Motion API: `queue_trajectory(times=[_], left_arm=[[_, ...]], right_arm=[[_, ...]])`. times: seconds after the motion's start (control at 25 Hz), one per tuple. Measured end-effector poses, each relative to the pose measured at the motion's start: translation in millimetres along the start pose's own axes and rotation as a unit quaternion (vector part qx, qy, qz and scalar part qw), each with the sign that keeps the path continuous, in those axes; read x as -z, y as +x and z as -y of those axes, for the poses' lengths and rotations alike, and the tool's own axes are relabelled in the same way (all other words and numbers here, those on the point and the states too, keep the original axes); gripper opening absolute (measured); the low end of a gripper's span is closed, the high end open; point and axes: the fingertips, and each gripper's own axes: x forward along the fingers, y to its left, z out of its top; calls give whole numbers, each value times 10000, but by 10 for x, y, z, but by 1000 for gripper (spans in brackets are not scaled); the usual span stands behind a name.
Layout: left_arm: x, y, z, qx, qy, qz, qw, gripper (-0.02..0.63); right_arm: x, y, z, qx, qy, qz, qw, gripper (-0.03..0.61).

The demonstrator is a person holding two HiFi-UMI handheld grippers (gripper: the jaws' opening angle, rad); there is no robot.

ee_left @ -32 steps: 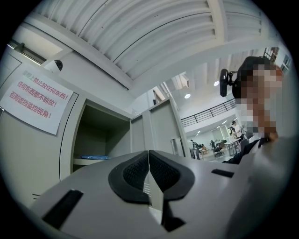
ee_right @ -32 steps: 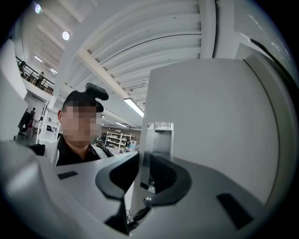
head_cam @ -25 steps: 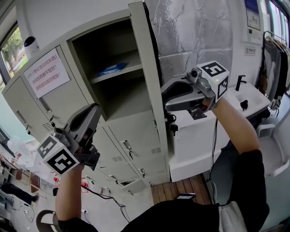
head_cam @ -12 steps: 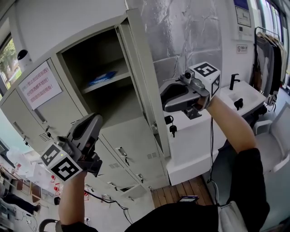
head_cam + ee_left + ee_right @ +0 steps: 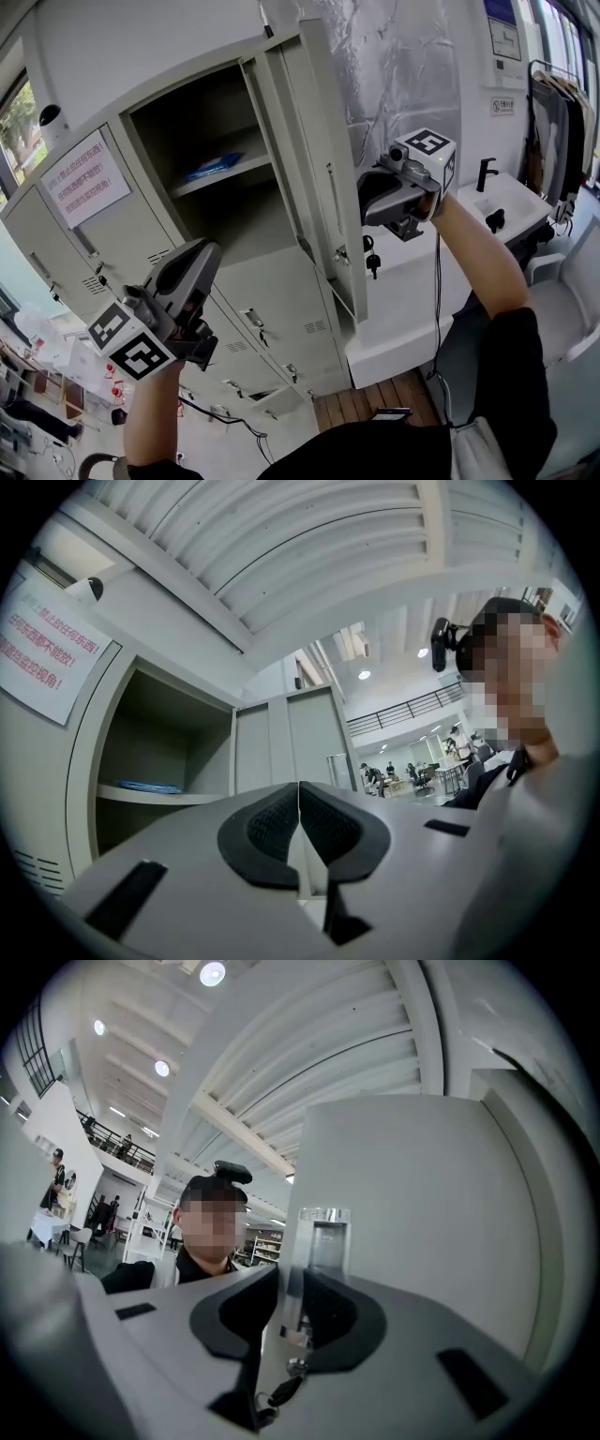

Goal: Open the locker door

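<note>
The grey locker door stands swung open, leaving the upper compartment exposed. My right gripper is at the door's free edge, just above the hanging keys. In the right gripper view the door's edge fills the gap between the pads of the right gripper, below the metal handle recess; the keys dangle under the jaws. My left gripper hovers low in front of the lower lockers, touching nothing. Its pads meet with nothing between them.
A blue flat item lies on the shelf inside the compartment. A paper notice is stuck on the neighbouring door. Closed lower lockers sit beneath. A white sink counter and a clothes rack are at the right.
The door has swung further towards the right, and my right gripper has moved right along with its edge. The left gripper has stayed low at the left.
</note>
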Motion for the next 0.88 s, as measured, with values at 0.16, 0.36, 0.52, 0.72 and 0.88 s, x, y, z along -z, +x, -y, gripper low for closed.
queue_trajectory(times=[0.16,0.36,0.52,0.72,0.88], left_arm=[[-6,-22,0,2,24,19,10000,17],[32,-1,19,75,-25,54,10000,17],[86,40,82,193,-75,63,9998,17],[169,97,201,347,-171,59,9992,17],[189,118,305,427,-233,79,9988,17]], right_arm=[[-15,-108,-44,-154,48,71,9998,92],[-21,-199,-65,-112,158,72,9998,91],[-31,-273,-79,11,290,224,9993,91],[-27,-261,-75,506,122,293,9982,95],[-34,-309,-102,1077,-57,266,9938,106]])
